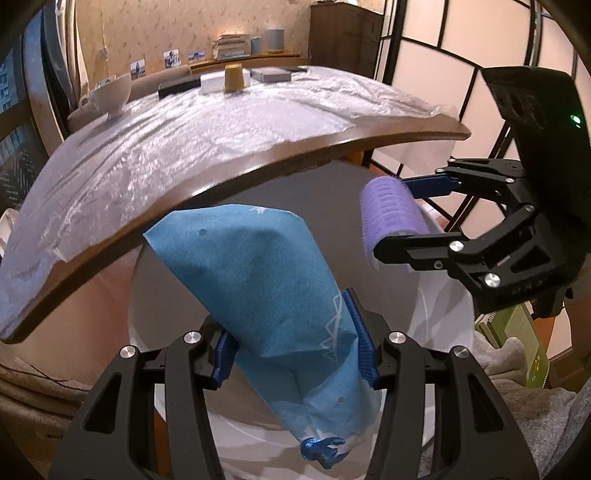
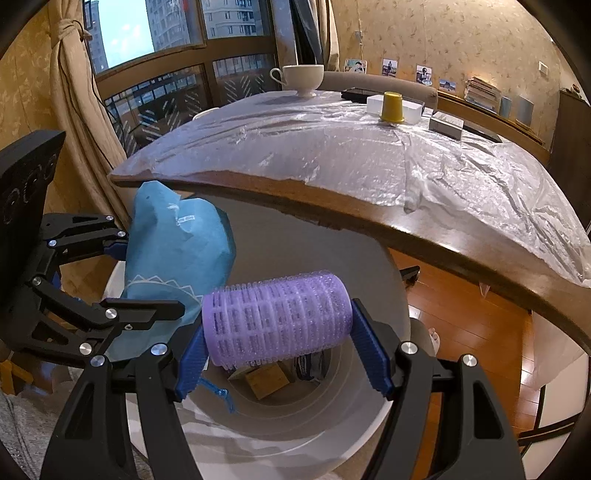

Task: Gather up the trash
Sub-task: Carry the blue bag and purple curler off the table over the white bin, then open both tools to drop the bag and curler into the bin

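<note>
Dim warm indoor light, window (image 2: 125, 33) daylight, strong fisheye edge distortion.

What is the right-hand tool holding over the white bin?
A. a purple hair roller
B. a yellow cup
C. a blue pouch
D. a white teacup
A: the right tool has its blue pads pressed on both ends of the purple hair roller above the white bin, while the blue pouch sits in the left tool.

Bin contents (image 2: 280, 373) (mostly roller-hidden) indistinct
</note>
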